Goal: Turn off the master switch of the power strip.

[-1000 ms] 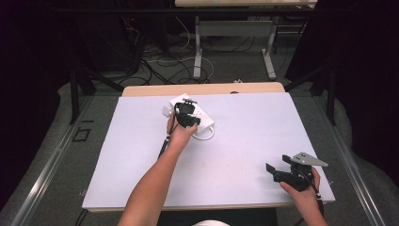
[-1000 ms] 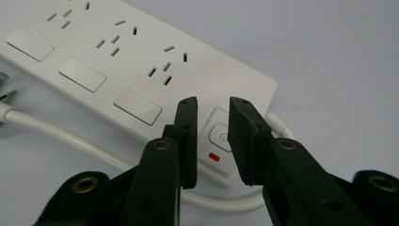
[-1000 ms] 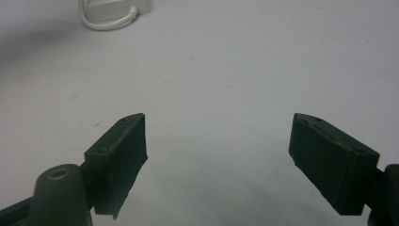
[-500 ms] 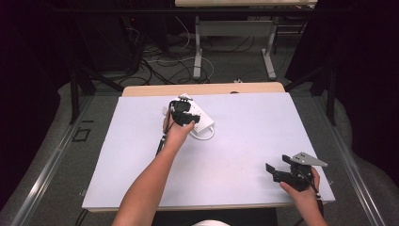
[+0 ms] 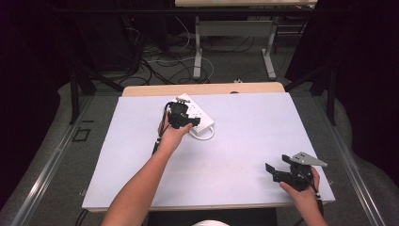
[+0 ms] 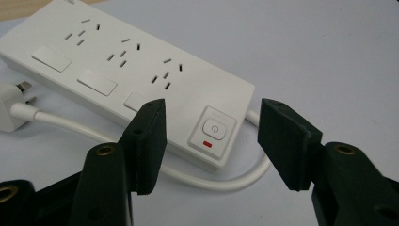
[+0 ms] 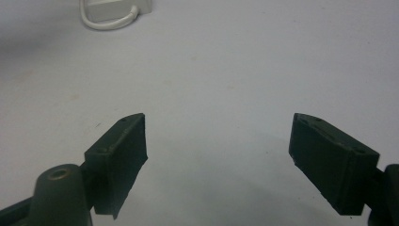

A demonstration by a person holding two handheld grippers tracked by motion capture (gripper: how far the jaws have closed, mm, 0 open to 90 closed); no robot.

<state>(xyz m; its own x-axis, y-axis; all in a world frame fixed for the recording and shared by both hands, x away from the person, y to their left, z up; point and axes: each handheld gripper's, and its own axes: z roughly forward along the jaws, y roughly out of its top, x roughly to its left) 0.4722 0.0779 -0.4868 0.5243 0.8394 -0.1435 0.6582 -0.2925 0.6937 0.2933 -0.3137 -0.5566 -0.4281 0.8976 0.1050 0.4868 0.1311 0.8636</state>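
Observation:
A white power strip [image 5: 201, 116] lies at the far middle of the white table, its cord [image 6: 188, 176] looped beside it and its plug [image 6: 11, 108] lying next to it. My left gripper [image 5: 180, 116] hovers just above the strip's switch end. In the left gripper view the jaws [image 6: 211, 106] frame the power button [image 6: 214, 128] with its red mark; they have just been opening, and the pads touch nothing. My right gripper [image 5: 277, 172] rests at the near right, open [image 7: 219, 125] over bare table, with the strip's end [image 7: 122, 7] far off.
The white table top [image 5: 244, 141] has a wooden strip along its far edge [image 5: 207, 88]. Beyond it stand table legs and cables on a dark floor. A metal rail [image 5: 47, 165] runs along the left side.
The left hand has shifted slightly left and lifted a little over the power strip. The right hand has stayed put.

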